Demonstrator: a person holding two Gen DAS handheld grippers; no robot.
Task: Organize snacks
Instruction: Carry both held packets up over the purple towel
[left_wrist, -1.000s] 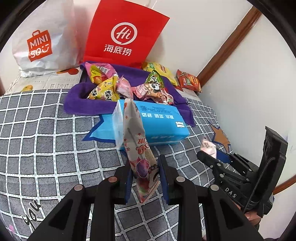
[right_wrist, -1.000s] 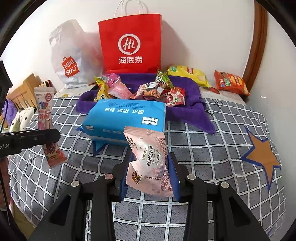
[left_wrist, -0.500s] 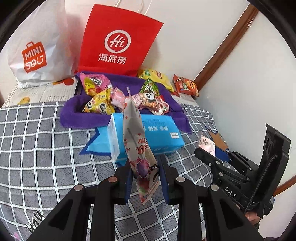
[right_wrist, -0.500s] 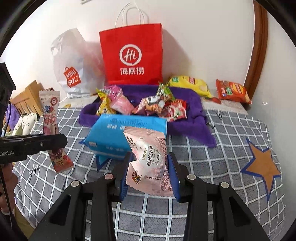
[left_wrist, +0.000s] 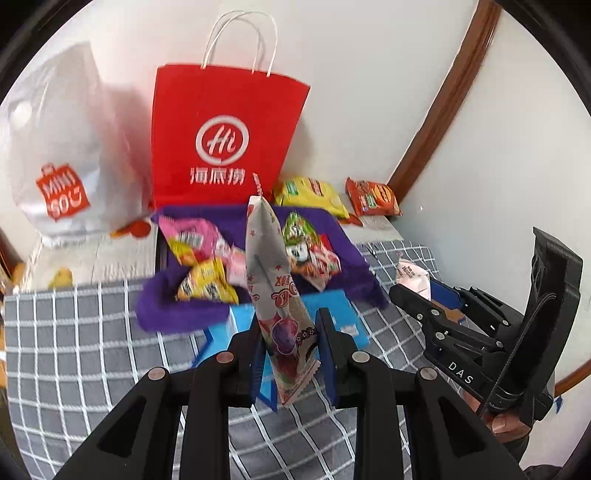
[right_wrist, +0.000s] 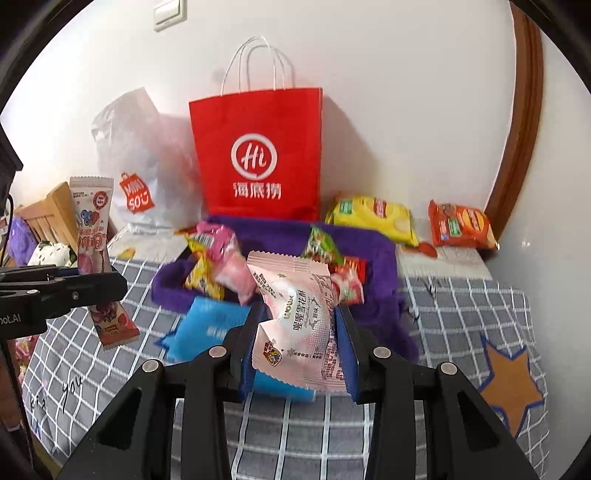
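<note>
**Both grippers closer to the purple tray**

Both grippers have advanced toward the tray at 12 o'clock. My left gripper clamps a tall sachet upright; my right gripper grips a pink packet. Both hang over the blue pack, short of the tray's snacks.

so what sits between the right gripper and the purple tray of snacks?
In the right wrist view, the light blue plastic tissue pack lies on the grey checked cloth between the right gripper and the purple fabric tray.
</note>
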